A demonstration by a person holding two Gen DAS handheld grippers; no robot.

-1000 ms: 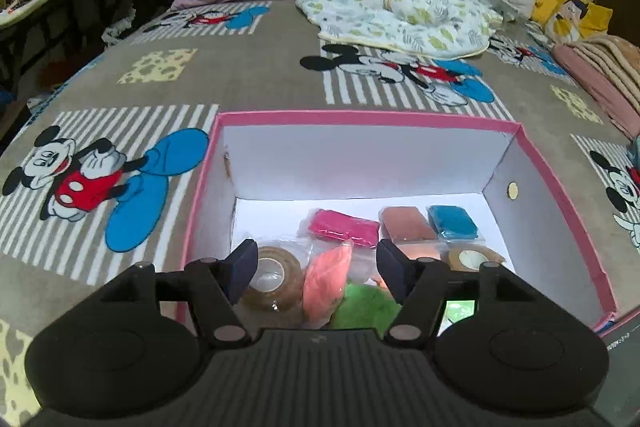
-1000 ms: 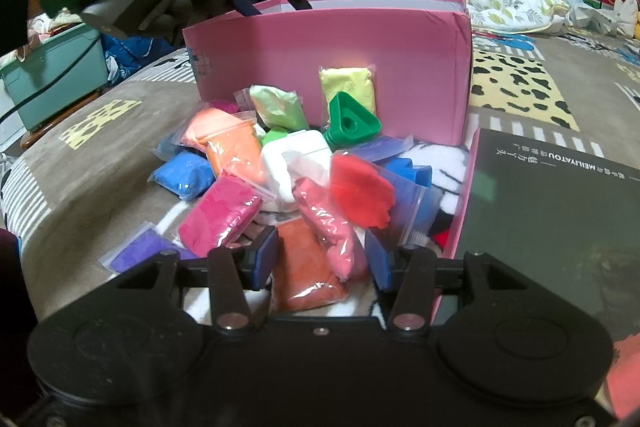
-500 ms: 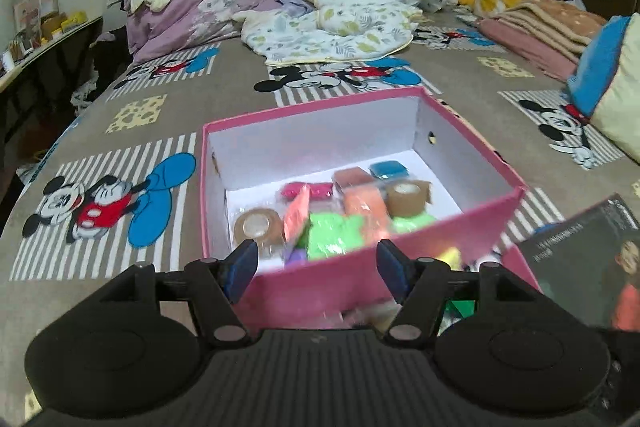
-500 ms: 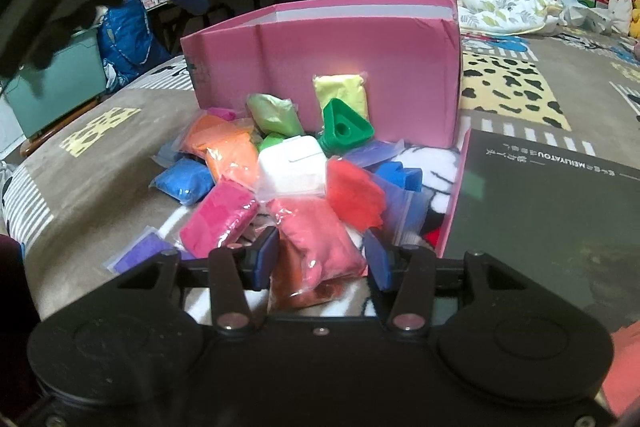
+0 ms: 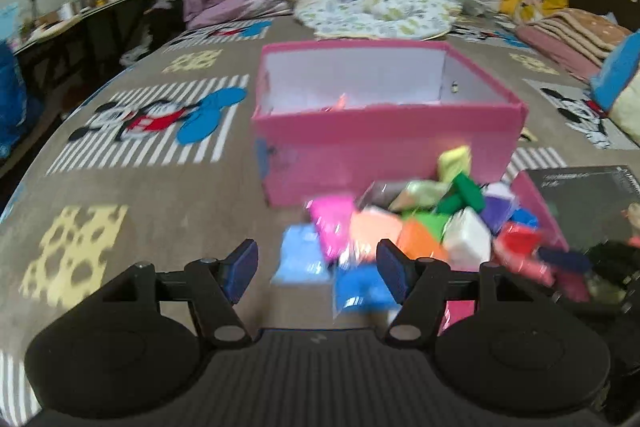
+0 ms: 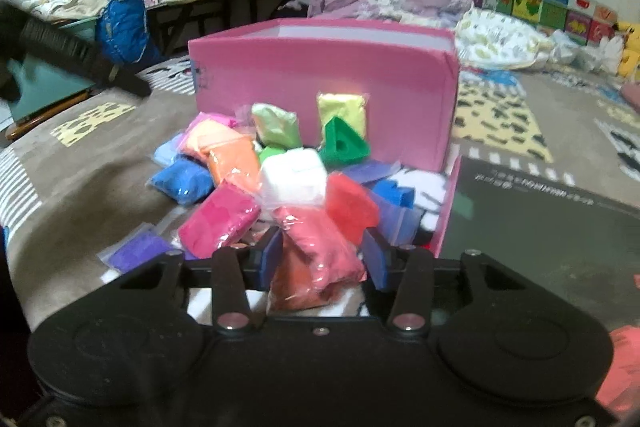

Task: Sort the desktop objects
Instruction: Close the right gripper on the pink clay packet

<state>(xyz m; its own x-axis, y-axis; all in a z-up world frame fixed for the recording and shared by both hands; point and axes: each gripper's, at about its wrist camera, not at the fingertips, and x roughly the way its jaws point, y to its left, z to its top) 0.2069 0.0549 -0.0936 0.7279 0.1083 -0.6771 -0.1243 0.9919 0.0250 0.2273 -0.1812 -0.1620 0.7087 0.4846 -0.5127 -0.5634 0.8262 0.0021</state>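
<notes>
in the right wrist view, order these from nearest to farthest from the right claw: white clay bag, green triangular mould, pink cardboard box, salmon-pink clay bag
1. Salmon-pink clay bag, between the right claw's fingers.
2. White clay bag, just beyond, mid-pile.
3. Green triangular plastic mould, at the pile's back, slightly right.
4. Pink cardboard box, behind the whole pile.

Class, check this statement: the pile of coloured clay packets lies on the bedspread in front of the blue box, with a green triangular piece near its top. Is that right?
Not quite: the box is pink, not blue, as the right wrist view shows. The rest holds: the clay packets lie piled on the bedspread in front of it, with the green triangular piece near the top.
</notes>
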